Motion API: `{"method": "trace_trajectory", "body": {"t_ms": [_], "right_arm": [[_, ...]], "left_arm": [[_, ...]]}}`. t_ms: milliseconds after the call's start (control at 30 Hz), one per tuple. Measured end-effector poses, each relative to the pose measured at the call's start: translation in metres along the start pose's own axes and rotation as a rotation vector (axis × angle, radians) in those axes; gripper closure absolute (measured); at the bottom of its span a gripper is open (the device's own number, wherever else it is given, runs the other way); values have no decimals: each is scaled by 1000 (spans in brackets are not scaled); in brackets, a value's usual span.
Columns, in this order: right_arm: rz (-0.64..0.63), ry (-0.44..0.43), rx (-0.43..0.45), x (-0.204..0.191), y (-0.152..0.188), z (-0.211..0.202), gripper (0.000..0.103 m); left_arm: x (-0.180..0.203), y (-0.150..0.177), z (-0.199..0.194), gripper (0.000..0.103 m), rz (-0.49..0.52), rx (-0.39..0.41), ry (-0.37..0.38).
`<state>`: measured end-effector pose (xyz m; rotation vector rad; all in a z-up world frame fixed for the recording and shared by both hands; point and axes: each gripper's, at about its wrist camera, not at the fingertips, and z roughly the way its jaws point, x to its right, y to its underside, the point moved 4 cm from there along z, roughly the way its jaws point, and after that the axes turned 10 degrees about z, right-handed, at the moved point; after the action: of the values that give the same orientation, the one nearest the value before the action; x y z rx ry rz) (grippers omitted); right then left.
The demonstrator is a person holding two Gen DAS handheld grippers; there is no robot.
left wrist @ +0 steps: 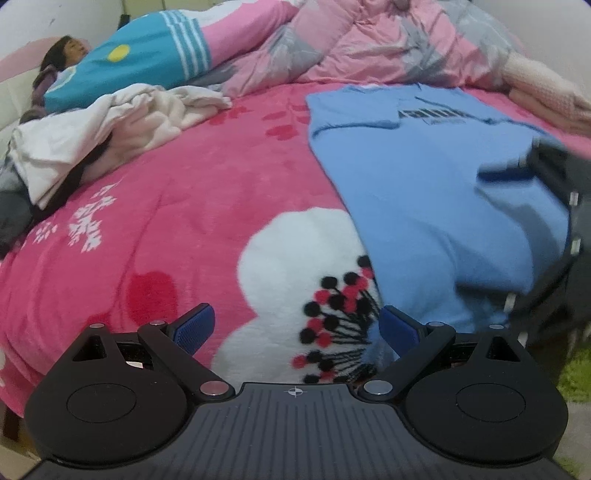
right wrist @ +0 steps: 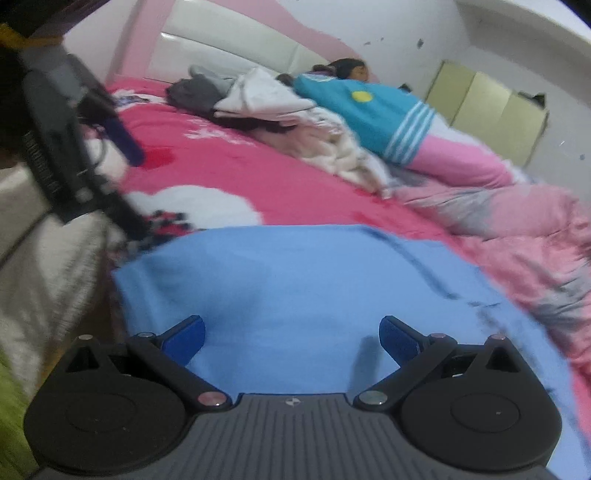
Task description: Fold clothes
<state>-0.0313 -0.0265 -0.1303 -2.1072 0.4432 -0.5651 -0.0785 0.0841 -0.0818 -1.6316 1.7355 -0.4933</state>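
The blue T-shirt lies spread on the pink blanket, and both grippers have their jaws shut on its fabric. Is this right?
Not quite. The blue T-shirt does lie spread on the pink blanket, but each wrist view shows its own jaws wide apart: the left gripper and the right gripper are both open and hold no fabric.

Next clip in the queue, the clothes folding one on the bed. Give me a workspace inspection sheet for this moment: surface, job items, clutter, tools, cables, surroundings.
Surface: pink floral blanket covering the bed.
Job's things: blue T-shirt spread flat near the bed's edge, dark print showing; not gripped.
Clutter: heap of white and grey clothes; large doll in a teal top; rumpled pink quilt.
Tools: left tool open, above the blanket beside the shirt's edge; right tool open, over the shirt.
Cables: nothing seen.
Surroundings: white padded headboard, white wall, pale green cabinet. The right wrist view is motion-blurred.
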Motion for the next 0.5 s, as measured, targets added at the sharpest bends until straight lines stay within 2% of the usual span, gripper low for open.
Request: {"method": "trace_trajectory", "body": {"t_ms": [167, 367, 433, 500], "right_arm": [[-57, -43, 10, -20, -4, -5, 1], [95, 72, 55, 27, -20, -7, 0], [99, 46, 42, 22, -17, 1, 1], [61, -25, 29, -4, -11, 5, 1]], "left_arm": [[-14, -3, -3, 6, -54, 8, -3], [-28, -6, -10, 6, -117, 31, -13], [-29, -8, -11, 6, -127, 34, -13], [-29, -9, -12, 6, -134, 37, -16]]}}
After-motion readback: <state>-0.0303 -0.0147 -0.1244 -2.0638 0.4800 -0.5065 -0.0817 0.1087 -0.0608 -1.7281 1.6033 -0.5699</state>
